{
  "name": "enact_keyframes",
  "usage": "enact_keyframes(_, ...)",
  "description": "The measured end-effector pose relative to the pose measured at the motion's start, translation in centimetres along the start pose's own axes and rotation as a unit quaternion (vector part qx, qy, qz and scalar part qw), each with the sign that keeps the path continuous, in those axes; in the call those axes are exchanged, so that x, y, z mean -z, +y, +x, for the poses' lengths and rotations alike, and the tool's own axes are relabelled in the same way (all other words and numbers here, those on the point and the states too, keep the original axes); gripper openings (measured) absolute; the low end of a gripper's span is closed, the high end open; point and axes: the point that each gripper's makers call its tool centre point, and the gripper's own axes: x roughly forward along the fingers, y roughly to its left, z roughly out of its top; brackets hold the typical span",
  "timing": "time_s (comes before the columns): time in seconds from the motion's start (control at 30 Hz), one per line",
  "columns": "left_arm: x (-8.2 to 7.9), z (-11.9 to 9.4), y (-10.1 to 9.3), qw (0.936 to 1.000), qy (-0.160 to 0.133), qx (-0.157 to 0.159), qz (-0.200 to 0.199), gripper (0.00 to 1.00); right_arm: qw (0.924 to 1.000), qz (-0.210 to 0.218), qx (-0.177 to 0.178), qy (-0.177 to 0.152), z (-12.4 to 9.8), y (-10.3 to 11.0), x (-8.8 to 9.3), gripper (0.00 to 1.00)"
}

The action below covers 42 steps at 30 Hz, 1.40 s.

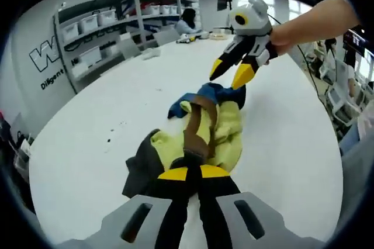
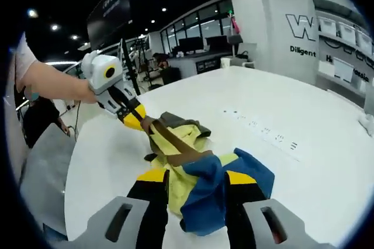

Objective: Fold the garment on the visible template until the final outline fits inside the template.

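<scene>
Left gripper view, garment: I see the garment (image 1: 201, 138) bunched in a heap on the white worktop (image 1: 93, 144), yellow body, brown strip along it, blue patch at the end away from me, dark part at the near end.
Left gripper view, my left gripper: the left gripper (image 1: 188, 173) has its yellow-tipped jaws drawn close on the near, dark-and-yellow end of the garment; I judge it is pinching cloth.
Left gripper view, other gripper: the right gripper (image 1: 234, 72) comes in past the blue end of the garment, jaws apart, tips just at the blue cloth; whether they touch it I cannot tell here.
Right gripper view, garment: the blue patch (image 2: 234, 187) lies nearest, between my jaws; the yellow and brown run beyond it.
Right gripper view, my right gripper: the right gripper's jaws stand wide either side of the blue patch, with no firm pinch that I can see.
Right gripper view, other gripper: the left gripper grips the far end of the garment, where the brown strip rises to its tips.
Template: I cannot make out a clear outline; faint marks (image 2: 263, 129) sit on the worktop to the right of the garment.
Step in hand: I judge it early, taking hold of both ends to spread the heap.
Next move: closing the right gripper on the blue end, then drawing the ends apart to flatten the garment.
</scene>
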Motion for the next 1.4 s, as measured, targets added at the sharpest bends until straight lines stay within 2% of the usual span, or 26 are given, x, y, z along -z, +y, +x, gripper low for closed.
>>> enact_keyframes(0.17, 0.2, -0.9, -0.3, 1.0, 0.001, -0.001, 0.0, 0.08, 0.9997, 0.012, -0.021, 0.0, 0.1, 0.4, -0.6, 0.24)
enact_keyframes(0.23, 0.2, -1.2, -0.5, 1.0, 0.001, 0.001, -0.001, 0.08, 0.9994, 0.014, -0.031, 0.011, 0.1, 0.8, -0.4, 0.21)
enact_keyframes(0.47, 0.0, -1.9, -1.3, 1.0, -0.004, 0.005, 0.007, 0.08, 0.9982, 0.021, -0.052, 0.019, 0.0, 1.4, -0.5, 0.12)
enact_keyframes(0.5, 0.0, -1.9, -1.4, 1.0, -0.003, 0.005, 0.008, 0.08, 0.998, 0.023, -0.056, 0.021, -0.1, 1.5, -0.4, 0.13)
enact_keyframes(0.63, 0.1, -2.1, -1.4, 1.0, -0.003, 0.006, 0.006, 0.08, 0.999, 0.027, -0.034, 0.01, -0.2, -0.2, -1.0, 0.19)
enact_keyframes(0.7, 0.1, -2.1, -1.4, 1.0, -0.003, 0.004, 0.005, 0.08, 0.9988, 0.035, -0.025, 0.023, 0.1, -1.1, -0.4, 0.22)
enact_keyframes(0.93, 0.4, -2.4, -1.5, 1.0, 0.001, 0.001, 0.001, 0.08, 0.9968, 0.05, -0.034, 0.052, 1.6, -1.5, 1.1, 0.23)
enact_keyframes(1.03, 0.4, -2.5, -1.4, 1.0, 0.0, -0.002, -0.006, 0.08, 0.9958, 0.054, -0.041, 0.062, 1.9, -1.0, 1.5, 0.19)
enact_keyframes(1.17, 0.3, -2.8, -1.4, 0.9999, 0.001, -0.006, -0.01, 0.08, 0.9964, 0.029, -0.049, 0.062, 1.6, -0.2, 1.6, 0.01)
enact_keyframes(1.4, 0.1, -4.1, -1.7, 0.9997, 0.002, -0.015, -0.021, 0.07, 0.9971, 0.024, -0.053, 0.048, -0.8, 1.3, 1.2, 0.0)
